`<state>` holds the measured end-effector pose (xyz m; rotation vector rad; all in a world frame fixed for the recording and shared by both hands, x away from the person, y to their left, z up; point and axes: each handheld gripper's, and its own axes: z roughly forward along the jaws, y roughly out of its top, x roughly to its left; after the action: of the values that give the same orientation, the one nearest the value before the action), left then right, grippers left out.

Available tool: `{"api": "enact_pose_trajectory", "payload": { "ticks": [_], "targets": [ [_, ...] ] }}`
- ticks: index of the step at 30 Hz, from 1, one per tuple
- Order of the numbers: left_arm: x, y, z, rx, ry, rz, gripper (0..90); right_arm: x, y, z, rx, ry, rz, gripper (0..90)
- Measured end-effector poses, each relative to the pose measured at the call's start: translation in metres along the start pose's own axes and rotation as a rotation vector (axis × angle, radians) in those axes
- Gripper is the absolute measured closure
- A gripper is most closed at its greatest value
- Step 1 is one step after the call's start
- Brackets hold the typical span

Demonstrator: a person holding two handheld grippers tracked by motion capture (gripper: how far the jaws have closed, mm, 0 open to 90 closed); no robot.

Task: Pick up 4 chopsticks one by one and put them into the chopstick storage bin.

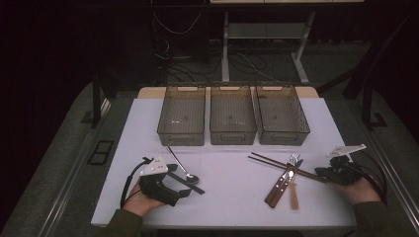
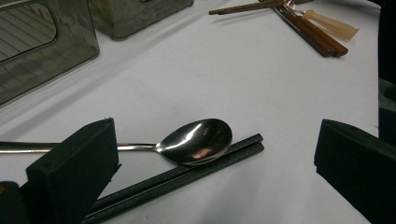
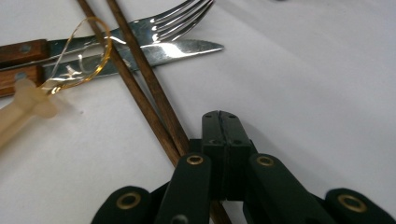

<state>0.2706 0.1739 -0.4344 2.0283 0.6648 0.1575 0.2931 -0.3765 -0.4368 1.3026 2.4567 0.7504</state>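
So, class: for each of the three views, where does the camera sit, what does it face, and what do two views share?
High view: above the person's side, facing three bins; both hands, left gripper, right gripper.
Left gripper view: on that gripper, open jaws framing metal spoon on black chopsticks.
Right gripper view: shut jaws beside brown chopsticks, fork, knife.
Shared: left gripper and high views show the spoon.

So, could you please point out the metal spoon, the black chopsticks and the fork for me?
Metal spoon (image 2: 198,141): left gripper view, on its bowl.
Black chopsticks (image 2: 187,175): left gripper view, mid-length.
Fork (image 3: 180,16): right gripper view, on its tines.
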Motion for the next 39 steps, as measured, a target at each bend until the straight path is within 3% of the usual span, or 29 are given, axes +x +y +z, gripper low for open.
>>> {"api": "enact_pose_trajectory", "payload": {
  "ticks": [18,26,32,39],
  "targets": [
    [0.000,0.000,0.001,0.001,-0.012,0.007,0.0,0.023,-0.010,-0.008,0.017,0.024,-0.041,90.0],
    [0.001,0.000,0.001,-0.003,-0.016,0.011,0.0,0.024,-0.012,-0.011,0.019,0.028,-0.050,89.9],
    [0.000,0.000,0.002,-0.001,-0.020,0.015,0.0,0.018,-0.010,-0.020,-0.037,0.025,-0.038,84.3],
    [-0.001,0.000,0.002,0.001,-0.020,0.016,0.0,0.021,-0.005,-0.024,-0.088,0.083,-0.051,79.4]
  ]
}}
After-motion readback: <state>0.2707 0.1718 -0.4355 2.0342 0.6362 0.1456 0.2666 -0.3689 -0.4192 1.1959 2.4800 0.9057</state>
